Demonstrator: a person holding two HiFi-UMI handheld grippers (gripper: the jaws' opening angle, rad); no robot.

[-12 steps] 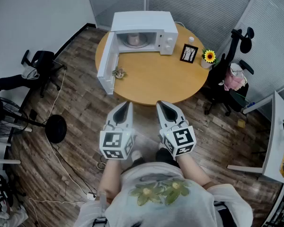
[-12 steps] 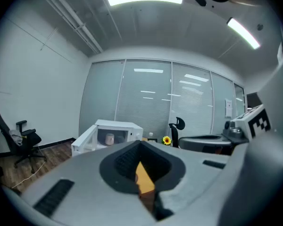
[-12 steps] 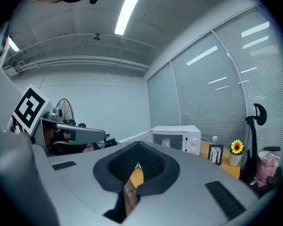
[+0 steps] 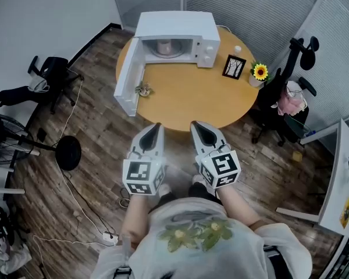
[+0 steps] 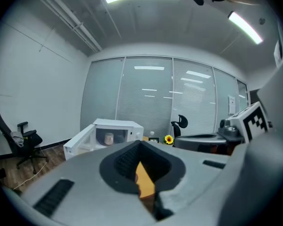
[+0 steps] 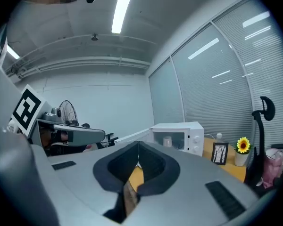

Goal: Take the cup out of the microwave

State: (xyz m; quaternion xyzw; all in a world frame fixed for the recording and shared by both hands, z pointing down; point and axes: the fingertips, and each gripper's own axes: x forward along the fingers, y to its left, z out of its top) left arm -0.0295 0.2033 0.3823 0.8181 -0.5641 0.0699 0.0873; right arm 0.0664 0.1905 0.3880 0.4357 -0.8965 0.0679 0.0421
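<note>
Left gripper (image 4: 157, 125) and right gripper (image 4: 193, 124) are pressed together, empty; I'd spread one nearing the cup (image 5: 109, 138) far ahead.

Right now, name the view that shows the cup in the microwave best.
Left gripper view: it looks level into the open microwave, so the cup stands side-on. The right gripper view shows it slightly smaller; the head view shows only a pale blur from above.

The table (image 4: 189, 100) stands ahead of the left gripper (image 4: 157, 127) and right gripper (image 4: 193, 125) fingers. The microwave (image 4: 174, 25) sits at its far edge, cup (image 4: 166, 47) inside; picture frame (image 4: 233, 66) and sunflower (image 4: 259, 72) lie further right.
</note>
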